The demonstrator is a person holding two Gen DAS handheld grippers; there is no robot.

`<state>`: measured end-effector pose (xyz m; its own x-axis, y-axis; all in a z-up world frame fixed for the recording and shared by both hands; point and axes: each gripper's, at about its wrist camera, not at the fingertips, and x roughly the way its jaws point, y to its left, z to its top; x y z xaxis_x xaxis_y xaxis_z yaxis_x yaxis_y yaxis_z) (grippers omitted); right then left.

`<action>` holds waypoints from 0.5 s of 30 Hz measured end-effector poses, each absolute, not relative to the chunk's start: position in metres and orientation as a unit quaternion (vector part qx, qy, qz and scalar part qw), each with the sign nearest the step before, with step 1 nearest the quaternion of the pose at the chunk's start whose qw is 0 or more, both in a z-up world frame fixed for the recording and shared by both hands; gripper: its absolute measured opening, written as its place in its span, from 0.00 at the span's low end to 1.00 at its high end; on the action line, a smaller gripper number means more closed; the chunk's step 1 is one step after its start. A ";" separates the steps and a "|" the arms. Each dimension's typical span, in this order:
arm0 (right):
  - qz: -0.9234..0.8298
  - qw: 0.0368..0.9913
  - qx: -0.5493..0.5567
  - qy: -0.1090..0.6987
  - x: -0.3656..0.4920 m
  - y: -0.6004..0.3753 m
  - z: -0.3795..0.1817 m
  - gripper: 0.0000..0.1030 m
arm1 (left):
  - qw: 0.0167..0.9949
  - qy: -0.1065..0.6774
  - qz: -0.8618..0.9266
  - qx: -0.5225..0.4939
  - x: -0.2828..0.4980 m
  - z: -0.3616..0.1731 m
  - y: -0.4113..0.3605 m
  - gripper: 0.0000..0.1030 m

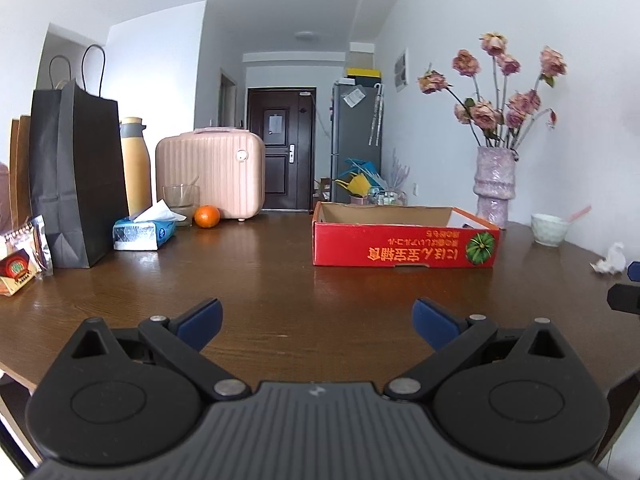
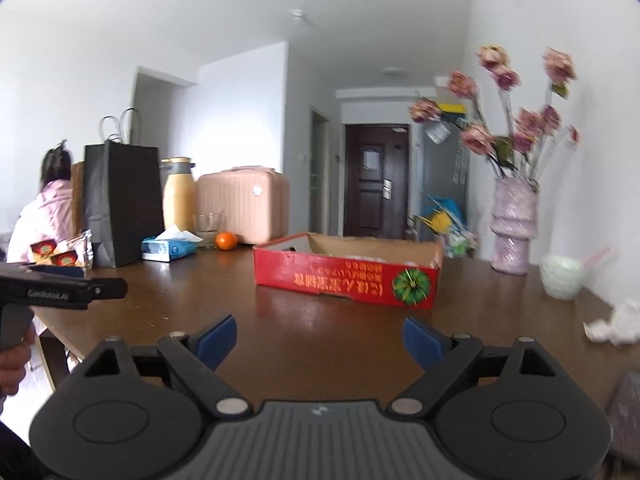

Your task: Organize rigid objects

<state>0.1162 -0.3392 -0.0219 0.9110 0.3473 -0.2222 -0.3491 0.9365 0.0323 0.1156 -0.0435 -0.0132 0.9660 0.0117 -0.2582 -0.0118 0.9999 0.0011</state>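
Note:
A shallow red cardboard box with an open top sits on the brown wooden table; it also shows in the right wrist view. My left gripper is open and empty, held over the table's near part, short of the box. My right gripper is open and empty, also short of the box. The left gripper's body shows at the left edge of the right wrist view. An orange lies at the back left, beside a tissue pack and a glass.
A black paper bag, a yellow flask and a pink case stand along the back left. Snack packets lie at the far left. A vase of flowers, a white bowl and crumpled tissue are at the right. A person sits at the left.

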 end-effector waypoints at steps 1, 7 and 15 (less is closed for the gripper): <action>0.174 0.977 0.003 0.122 0.111 -0.338 -0.023 0.87 | 0.991 0.131 0.004 0.002 0.112 -0.013 -0.044 1.00; 0.148 0.978 0.012 0.143 0.106 -0.330 -0.021 0.96 | 0.988 0.152 -0.002 -0.019 0.111 -0.010 -0.041 1.00; 0.129 0.987 0.030 0.093 0.080 -0.316 0.002 0.98 | 0.995 0.101 0.011 -0.010 0.087 0.012 -0.044 1.00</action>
